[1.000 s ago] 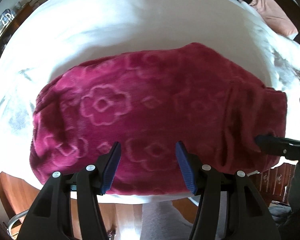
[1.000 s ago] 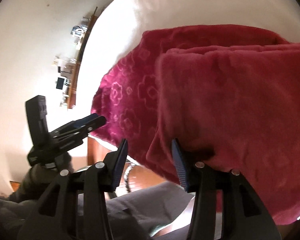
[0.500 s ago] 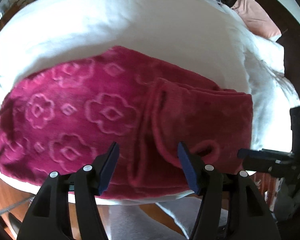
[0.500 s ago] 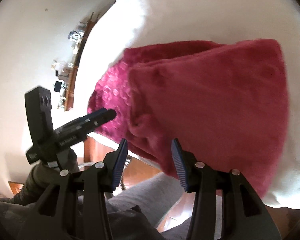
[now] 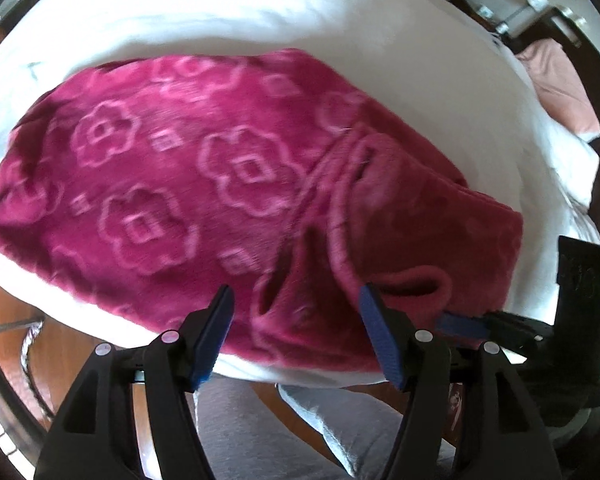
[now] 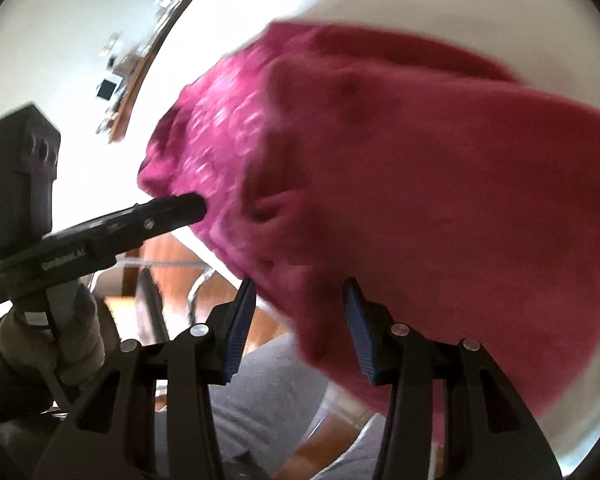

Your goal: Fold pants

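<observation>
White bedding (image 5: 228,12) is covering the broad surface on which everything else is lying, and it is filling the upper part of both wrist views. The pants (image 5: 204,184), a magenta plush garment embossed with flower outlines, are lying folded on this bedding near its front edge; the patterned portion is spreading toward the left of the left wrist view, while a plainer folded layer is sitting on top at the right end, its drawstring loop (image 5: 414,284) curling just beside the front edge of the bedding. In the right wrist view the pants (image 6: 400,184) are appearing blurred, with the plain folded layer nearest the camera and the patterned part beyond it.

The left gripper (image 5: 296,328) is hovering at the front edge of the pants with its blue-padded fingers spread wide; the near hem is lying between and just beyond the fingertips, and no fabric is being pinched. Seen from the right wrist view, the same left gripper (image 6: 172,210) is pointing at the near corner of the patterned part, carried by a gloved hand (image 6: 48,344).

The right gripper (image 6: 296,320) is likewise standing with its jaws well apart, the lower edge of the plain layer lying just ahead of and partly between its fingers, unclamped. In the left wrist view the right gripper (image 5: 464,326) is reaching in beside the drawstring loop. A pink pillow (image 5: 560,84) is resting at the far right end of the bedding.
</observation>
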